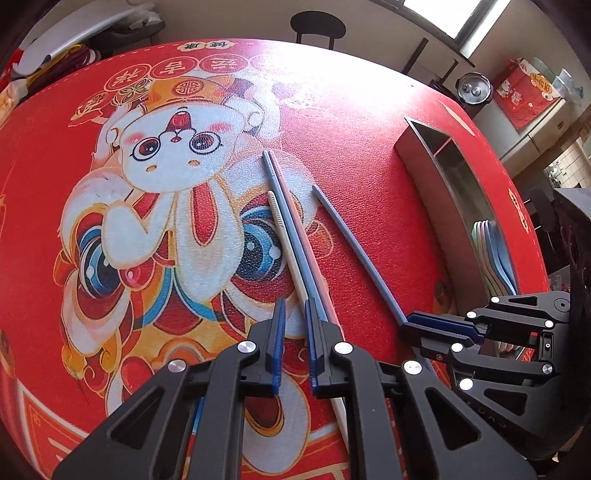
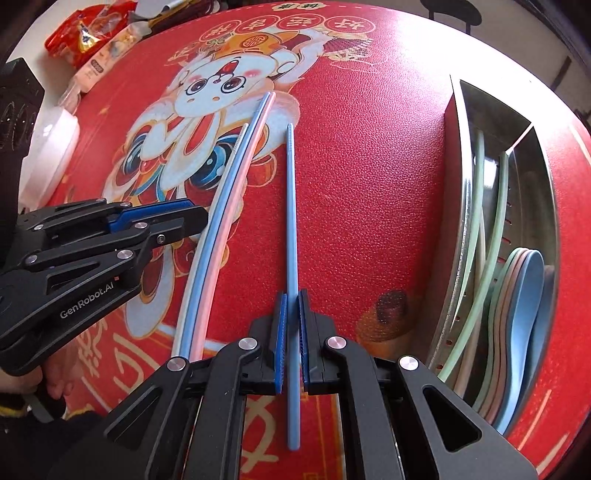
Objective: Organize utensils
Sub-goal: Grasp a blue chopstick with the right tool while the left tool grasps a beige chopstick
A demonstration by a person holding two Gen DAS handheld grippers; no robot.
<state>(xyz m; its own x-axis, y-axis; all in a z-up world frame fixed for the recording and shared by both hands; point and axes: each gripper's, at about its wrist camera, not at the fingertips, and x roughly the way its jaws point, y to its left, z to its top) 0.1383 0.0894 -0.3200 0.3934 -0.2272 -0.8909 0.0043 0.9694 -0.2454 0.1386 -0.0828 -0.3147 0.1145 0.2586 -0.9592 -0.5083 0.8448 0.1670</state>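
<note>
The right gripper (image 2: 291, 314) is clamped on a lone blue chopstick (image 2: 291, 221), gripped near its thick end; the rod runs straight ahead between the pads, tip pointed toward the rabbit print (image 2: 210, 92), butt end passing back under the gripper body. The chopstick is seen lying flat on the red mat (image 2: 362, 192).

The left gripper (image 1: 295, 321) is seen from its own camera with a visible gap between its pads. A bundle of three chopsticks, white (image 1: 286, 236), grey-blue (image 1: 291, 221) and pink (image 1: 301, 236), is lying against the right-hand finger (image 1: 317, 332); the left-hand finger is apart from them. In the right wrist view the left gripper (image 2: 199, 218) looks nearly closed, its tip touching the bundle (image 2: 221, 221) from the side. Whether anything is pinched cannot be told.

The bundle and the lone chopstick are set near each other, fanning apart toward the tips.

A steel tray (image 2: 465, 229) is placed at the mat's right side, just beside the right gripper. Green chopsticks (image 2: 495, 221) and stacked spoons (image 2: 524, 314) are held in it; a divider is seen at its far part.

Bare mat is left between lone chopstick and tray. The far mat edge is open. Snack packets (image 2: 92, 33) are crowded at the far left edge.
</note>
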